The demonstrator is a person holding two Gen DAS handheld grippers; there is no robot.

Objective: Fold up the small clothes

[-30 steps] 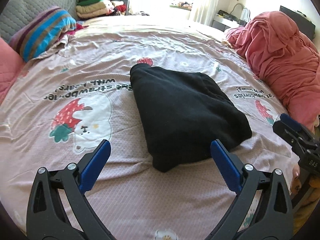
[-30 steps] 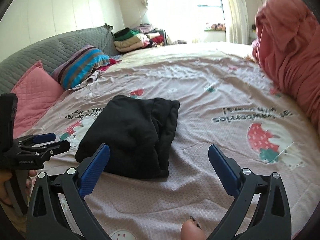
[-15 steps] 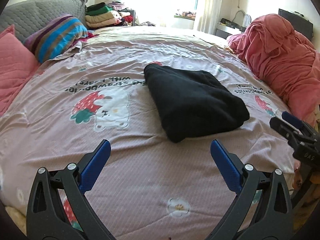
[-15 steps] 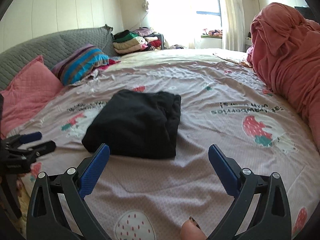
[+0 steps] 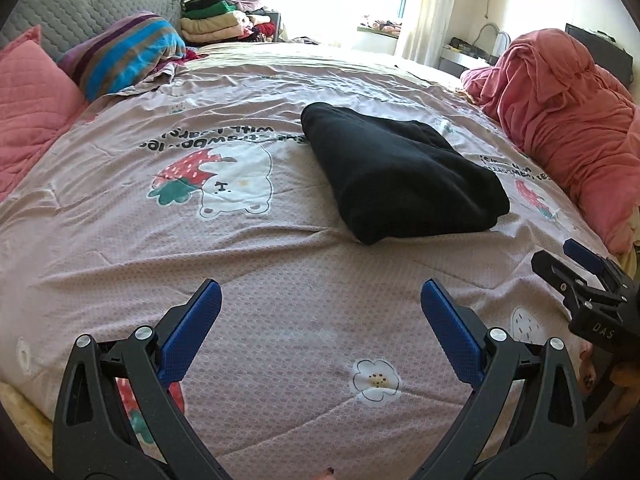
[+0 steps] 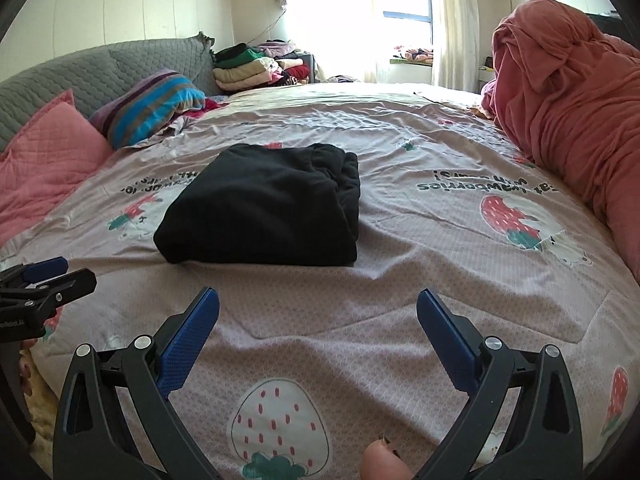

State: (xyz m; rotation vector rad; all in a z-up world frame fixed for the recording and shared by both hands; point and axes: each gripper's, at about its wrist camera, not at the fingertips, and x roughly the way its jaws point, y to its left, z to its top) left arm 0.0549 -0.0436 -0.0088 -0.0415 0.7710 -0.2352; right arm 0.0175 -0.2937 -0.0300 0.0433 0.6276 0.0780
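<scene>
Garment (image 5: 404,172) lay folded on bed (image 5: 280,320), edges roughly square. Left gripper (image 5: 320,312) and right gripper (image 6: 318,320) both spread apart, empty, near it. Best left undisturbed.

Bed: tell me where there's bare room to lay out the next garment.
Free: the sheet between both open tools and the folded black garment; also the strip between that garment and the striped pillow. Crowded: the red blanket heap along one side, the pink pillow and clothes stack opposite.

Sunlit window (image 6: 404,20), white curtain (image 6: 454,24), bed (image 6: 400,216)
</scene>
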